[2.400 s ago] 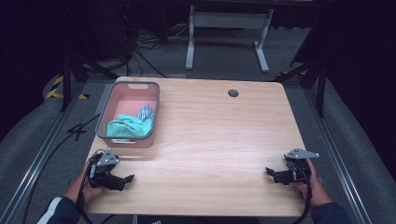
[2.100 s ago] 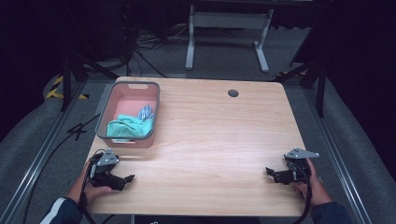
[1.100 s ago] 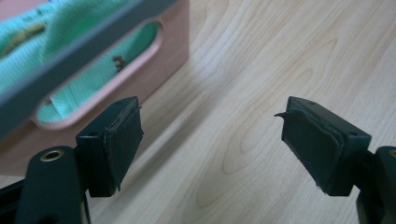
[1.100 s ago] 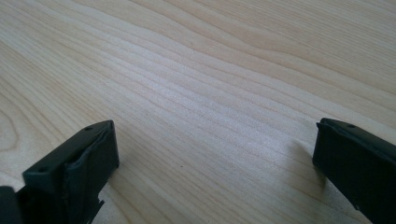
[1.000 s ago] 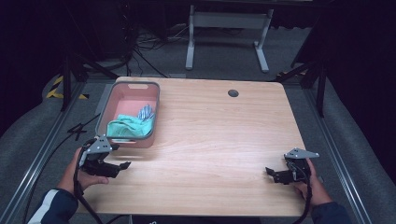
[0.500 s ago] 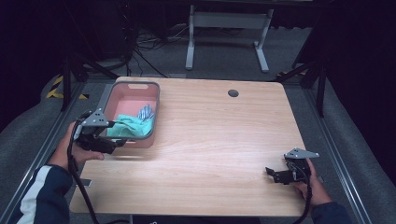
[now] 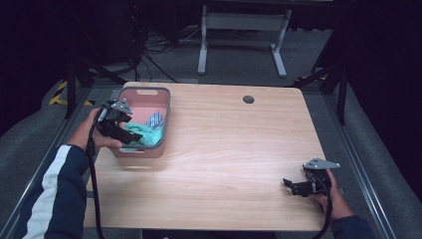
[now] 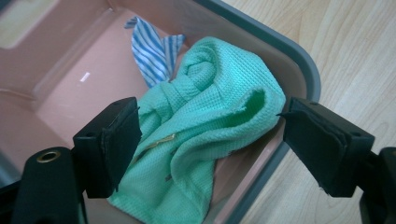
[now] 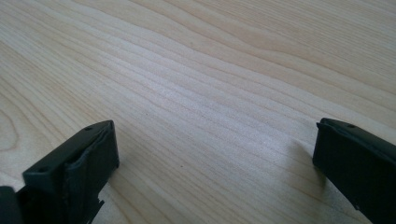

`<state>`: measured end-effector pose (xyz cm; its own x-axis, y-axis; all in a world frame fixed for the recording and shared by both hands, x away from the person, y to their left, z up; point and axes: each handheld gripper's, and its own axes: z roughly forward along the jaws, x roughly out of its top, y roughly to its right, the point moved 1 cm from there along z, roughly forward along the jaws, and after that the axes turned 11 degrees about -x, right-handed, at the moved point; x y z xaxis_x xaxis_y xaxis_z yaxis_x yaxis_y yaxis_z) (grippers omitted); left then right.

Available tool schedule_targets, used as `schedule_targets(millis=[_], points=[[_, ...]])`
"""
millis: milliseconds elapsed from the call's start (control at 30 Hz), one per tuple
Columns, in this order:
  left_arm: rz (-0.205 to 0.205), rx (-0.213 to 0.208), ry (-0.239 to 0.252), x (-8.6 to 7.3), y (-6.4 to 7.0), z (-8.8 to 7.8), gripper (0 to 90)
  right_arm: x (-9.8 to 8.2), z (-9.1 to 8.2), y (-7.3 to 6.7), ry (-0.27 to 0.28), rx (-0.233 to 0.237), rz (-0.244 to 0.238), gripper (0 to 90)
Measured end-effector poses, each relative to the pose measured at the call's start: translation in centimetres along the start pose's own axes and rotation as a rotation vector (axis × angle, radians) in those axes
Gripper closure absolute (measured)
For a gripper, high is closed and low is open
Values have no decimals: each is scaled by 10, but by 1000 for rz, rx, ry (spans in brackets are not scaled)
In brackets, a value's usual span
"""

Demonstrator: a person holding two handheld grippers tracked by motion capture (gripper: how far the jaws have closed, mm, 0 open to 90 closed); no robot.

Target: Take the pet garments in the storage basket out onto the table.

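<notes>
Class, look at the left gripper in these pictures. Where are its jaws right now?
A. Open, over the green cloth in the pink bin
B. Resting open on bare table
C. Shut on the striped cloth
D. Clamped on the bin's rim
A: the left gripper has its jaws spread wide on either side of the green cloth lying in the pink bin.

Counter (image 7: 234,149): pale wood grain, matt, smooth. Bin (image 8: 88,79) on counter: smooth pink plastic, slight sheen, grey rim. Inside bin: green cloth (image 8: 201,135), waffle-weave; striped cloth (image 8: 154,51), thin woven.
</notes>
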<state>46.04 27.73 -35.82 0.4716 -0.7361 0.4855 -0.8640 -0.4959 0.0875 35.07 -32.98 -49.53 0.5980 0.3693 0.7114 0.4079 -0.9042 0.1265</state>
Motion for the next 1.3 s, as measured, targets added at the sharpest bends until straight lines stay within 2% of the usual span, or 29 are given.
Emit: schedule_targets(millis=[33,133,200,267,367,467,533,567,600,633,700,767,833,933,1033,1133,1200,1233,1267,1300], points=[[3,5,-6,1,-3,2,197,0,0,0,0,0,0,6],[-19,-13,-46,7,-12,13,200,0,0,0,0,0,0,6],[-10,-8,-92,10,-16,20,211,0,0,0,0,0,0,6],[-27,-33,-138,12,-23,31,212,0,0,0,0,0,0,6],[-51,-53,-166,15,-31,44,207,0,0,0,0,0,0,6],[-51,-76,-193,19,-34,54,200,0,0,0,0,0,0,6],[-51,-87,-229,22,-36,62,200,0,0,0,0,0,0,6],[-65,-89,-269,23,-39,72,195,0,0,0,0,0,0,6],[-65,-89,-269,23,-39,72,189,0,0,0,0,0,0,6],[-75,-97,-309,23,-41,80,189,0,0,0,0,0,0,6],[-86,-90,-348,22,-43,90,172,0,0,0,0,0,0,6],[-94,-65,-396,23,-45,99,156,0,0,0,0,0,0,6],[-98,-54,-409,24,-47,105,139,0,0,0,0,0,0,6],[-129,-49,-428,24,-51,109,111,0,0,0,0,0,0,6],[-155,-57,-418,22,-55,110,108,0,0,0,0,0,0,6],[-171,-51,-398,20,-57,108,152,0,0,0,0,0,0,6],[-175,-53,-381,20,-58,105,213,0,0,0,0,0,0,6],[-172,-53,-378,20,-58,103,285,0,0,0,0,-1,1,6],[-177,-36,-364,20,-58,101,362,0,0,0,0,0,1,6],[-174,-30,-366,20,-58,99,477,0,0,0,0,0,1,6]])
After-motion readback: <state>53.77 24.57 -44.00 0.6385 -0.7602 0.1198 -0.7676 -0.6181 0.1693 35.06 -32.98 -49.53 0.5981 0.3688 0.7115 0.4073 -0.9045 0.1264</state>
